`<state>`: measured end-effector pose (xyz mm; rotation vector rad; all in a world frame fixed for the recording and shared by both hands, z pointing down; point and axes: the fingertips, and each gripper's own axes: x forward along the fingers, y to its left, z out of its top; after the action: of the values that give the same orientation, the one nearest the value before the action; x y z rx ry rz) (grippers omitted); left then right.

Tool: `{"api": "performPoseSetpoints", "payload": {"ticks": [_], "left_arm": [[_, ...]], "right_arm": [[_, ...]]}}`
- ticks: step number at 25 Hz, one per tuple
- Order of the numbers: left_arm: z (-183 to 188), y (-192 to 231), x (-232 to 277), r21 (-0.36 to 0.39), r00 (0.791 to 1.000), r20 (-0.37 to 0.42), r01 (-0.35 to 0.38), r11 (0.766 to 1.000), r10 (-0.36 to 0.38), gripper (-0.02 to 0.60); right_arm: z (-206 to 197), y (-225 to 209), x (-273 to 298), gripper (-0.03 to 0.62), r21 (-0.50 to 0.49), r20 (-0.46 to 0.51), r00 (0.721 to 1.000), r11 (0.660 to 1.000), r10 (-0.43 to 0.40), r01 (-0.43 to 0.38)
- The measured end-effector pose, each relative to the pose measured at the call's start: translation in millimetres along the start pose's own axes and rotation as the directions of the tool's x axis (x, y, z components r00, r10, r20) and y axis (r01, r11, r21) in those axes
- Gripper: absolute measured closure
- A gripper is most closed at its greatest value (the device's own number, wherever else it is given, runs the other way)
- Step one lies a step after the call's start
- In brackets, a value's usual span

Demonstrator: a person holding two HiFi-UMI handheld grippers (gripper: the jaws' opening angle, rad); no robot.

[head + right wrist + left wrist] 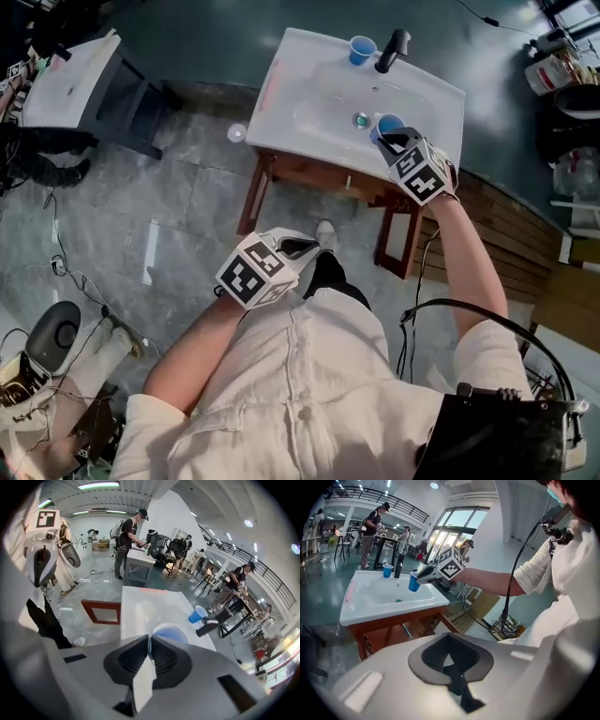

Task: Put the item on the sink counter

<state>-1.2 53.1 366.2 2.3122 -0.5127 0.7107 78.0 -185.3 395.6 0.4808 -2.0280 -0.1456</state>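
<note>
The right gripper (pixel 149 645) has its jaws nearly together, pinching the thin rim of a blue plastic cup (pixel 169 632); one pad sits inside the wall and the other outside, so the cup hangs upright from the claw. In the head view this right gripper (pixel 390 139) reaches out over the white ceramic sink (pixel 298 89), and the blue plastic cup (pixel 388 124) is at the right part of the basin, just beside the round metal drain (pixel 361 119). From the left gripper view the cup (pixel 414 581) looks slightly raised above the sink's (pixel 361 613) near right corner, though from these angles I cannot be sure whether its base touches the surface. A second blue cup (pixel 362 49) stands on the sink's back ledge, close beside the black faucet (pixel 392 51); the right gripper view shows the same pair, second blue cup (pixel 198 614) and black faucet (pixel 213 622), beyond the held one. The sink rests on a reddish-brown wooden stand (pixel 260 192). The left gripper (pixel 302 249) is held low near the person's pale shirt, well apart from the sink; in its own view the left gripper (pixel 451 662) has its dark pads closed together with nothing between them.
</note>
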Motion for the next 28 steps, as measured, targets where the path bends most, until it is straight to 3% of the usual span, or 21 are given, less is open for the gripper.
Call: {"api": "performPoseSetpoints", "payload": {"ticks": [8,15,19,23,28], "left_arm": [[-85.6,-7.6,1.8,0.018,0.999,-0.047,0.023,1.000,-0.022,0.577],[-125.6,2.4,15.7,-0.029,0.996,-0.076,0.049,0.998,-0.051,0.577],[-139.9,35.5,54.0,-0.069,0.994,-0.093,0.045,0.997,-0.051,0.577],[-149.0,63.6,49.7,-0.091,0.995,-0.092,0.034,0.995,-0.043,0.577],[-141.6,46.5,68.9,-0.098,0.994,-0.096,0.036,0.995,-0.046,0.577]], "right_arm": [[3.9,123.6,29.6,0.574,0.017,0.048,0.998,0.999,0.045,-0.045],[-28.2,209.5,97.3,0.574,0.084,0.032,0.992,0.989,0.118,-0.121],[-69.6,230.0,159.5,0.574,0.111,0.015,0.991,0.984,0.136,-0.136],[-57.2,238.4,202.3,0.574,0.122,0.013,0.992,0.984,0.128,-0.129],[-78.0,225.3,211.1,0.573,0.162,0.007,0.997,0.984,0.072,-0.072]]}}
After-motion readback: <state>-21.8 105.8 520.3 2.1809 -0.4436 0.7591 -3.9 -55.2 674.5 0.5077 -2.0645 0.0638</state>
